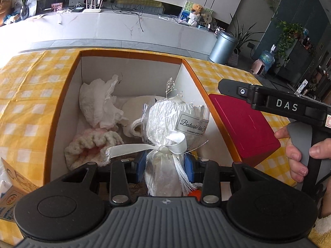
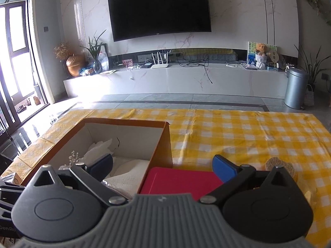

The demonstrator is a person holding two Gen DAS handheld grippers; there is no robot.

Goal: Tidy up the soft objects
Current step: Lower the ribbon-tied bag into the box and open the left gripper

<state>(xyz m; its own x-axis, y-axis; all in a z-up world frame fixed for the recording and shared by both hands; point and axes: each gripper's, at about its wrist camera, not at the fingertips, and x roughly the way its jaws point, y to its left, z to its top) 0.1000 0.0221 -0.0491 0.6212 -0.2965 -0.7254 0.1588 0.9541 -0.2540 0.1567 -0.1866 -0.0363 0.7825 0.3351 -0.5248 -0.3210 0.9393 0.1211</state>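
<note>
My left gripper (image 1: 165, 163) is shut on a white wrapped bundle (image 1: 165, 124) tied with a white ribbon and a label, held over the near end of the orange box (image 1: 64, 95). Inside the box lie a crumpled white cloth (image 1: 99, 105), a cream and pink knitted piece (image 1: 93, 142) and a white roll (image 1: 136, 111). My right gripper (image 2: 163, 167) is open and empty, above the red box (image 2: 178, 181) beside the orange box (image 2: 167, 144). The right gripper also shows in the left wrist view (image 1: 279, 103), to the right of the box.
The yellow checked tablecloth (image 2: 238, 136) covers the table. A round woven coaster (image 2: 277, 164) lies by my right fingertip. A cardboard carton (image 1: 12, 188) sits at the near left. A TV cabinet and a grey bin (image 2: 294, 88) stand beyond the table.
</note>
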